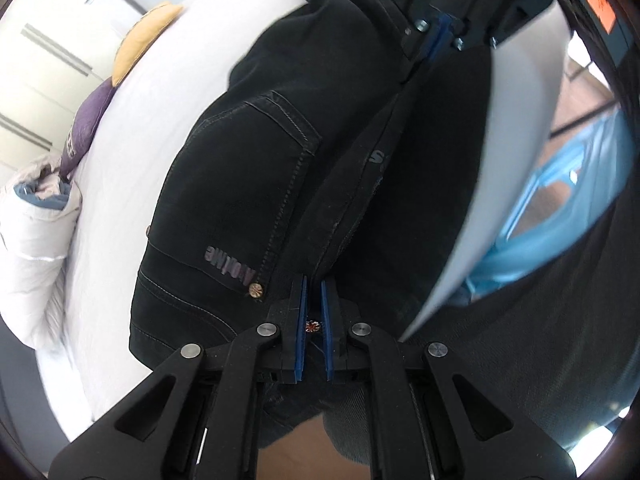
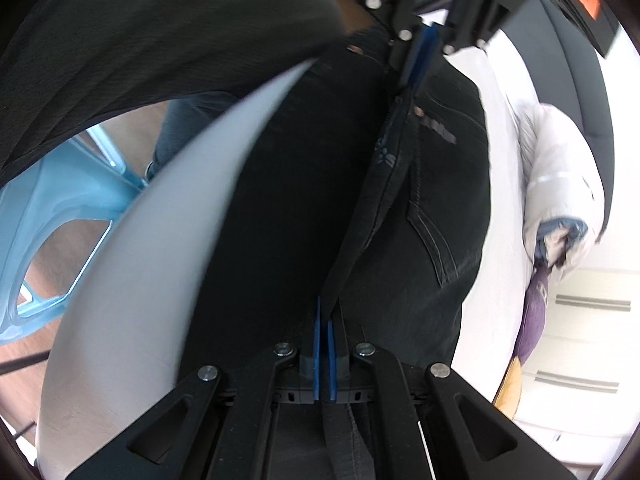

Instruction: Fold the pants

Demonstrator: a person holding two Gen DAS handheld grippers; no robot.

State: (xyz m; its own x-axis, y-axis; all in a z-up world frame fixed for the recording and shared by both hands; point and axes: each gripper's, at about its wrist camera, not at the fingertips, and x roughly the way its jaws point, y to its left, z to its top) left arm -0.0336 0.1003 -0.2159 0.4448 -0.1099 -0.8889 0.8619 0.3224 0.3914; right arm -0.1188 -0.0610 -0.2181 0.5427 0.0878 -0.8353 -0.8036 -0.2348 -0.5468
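On a white bed (image 1: pixel 120 200), black pants (image 1: pixel 240 184) hang stretched between two handheld grippers, their back pocket (image 1: pixel 256 152) facing the left wrist camera. In that view a folded white jacket (image 1: pixel 36 248), a purple cloth (image 1: pixel 86 128) and a tan cushion (image 1: pixel 140 40) line the bed's far left edge, and a light-blue plastic stool (image 1: pixel 540 232) stands on the floor at right; nothing can be seen in or on it. The left gripper (image 1: pixel 314 308) is nearly shut, its blue pads pinching the waistband beside a copper rivet (image 1: pixel 256 290). The right gripper (image 1: pixel 438 40), far across the pants, grips the same band. From the right wrist camera, the right gripper (image 2: pixel 325 320) is clamped narrow on the waistband (image 2: pixel 380 176), which runs taut away to the left gripper (image 2: pixel 420 56). The pants drape down from both grippers onto the bed.
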